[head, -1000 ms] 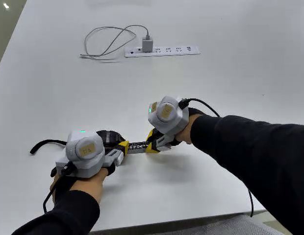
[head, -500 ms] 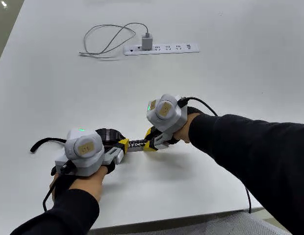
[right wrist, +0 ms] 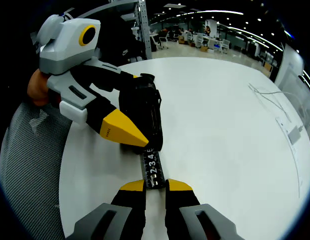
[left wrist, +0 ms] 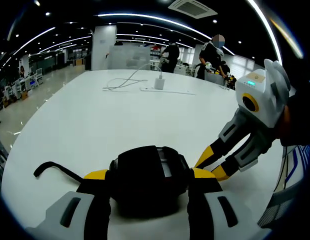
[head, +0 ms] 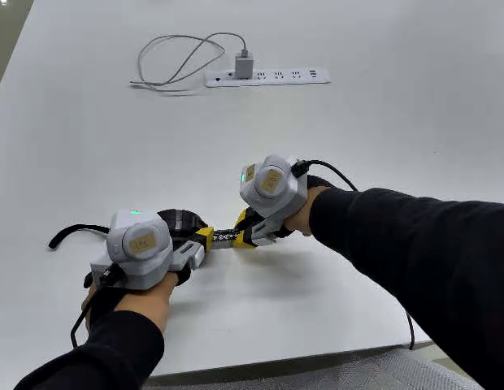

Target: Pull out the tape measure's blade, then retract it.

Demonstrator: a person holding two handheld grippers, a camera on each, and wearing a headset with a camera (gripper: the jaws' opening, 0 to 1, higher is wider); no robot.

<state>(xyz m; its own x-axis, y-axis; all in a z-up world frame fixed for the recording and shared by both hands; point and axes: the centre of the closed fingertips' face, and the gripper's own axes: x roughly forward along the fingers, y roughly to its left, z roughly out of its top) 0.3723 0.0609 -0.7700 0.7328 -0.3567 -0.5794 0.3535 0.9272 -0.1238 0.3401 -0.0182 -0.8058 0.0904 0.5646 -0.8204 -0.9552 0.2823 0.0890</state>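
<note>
Our right gripper [right wrist: 155, 186] has its jaws closed on the tip of the blade [right wrist: 151, 167]. A short run of blade goes straight ahead from them into the case [right wrist: 145, 112], long axis in line with the jaws. Our left gripper [left wrist: 151, 176] clamps the case on the table [head: 358, 122], with its mouth facing the right gripper. We judge the right gripper must travel along that line.

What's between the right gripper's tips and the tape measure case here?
A short stretch of pulled-out blade, its printed numbers showing, runs from the case to the right gripper's shut tips; clearest in the right gripper view.
</note>
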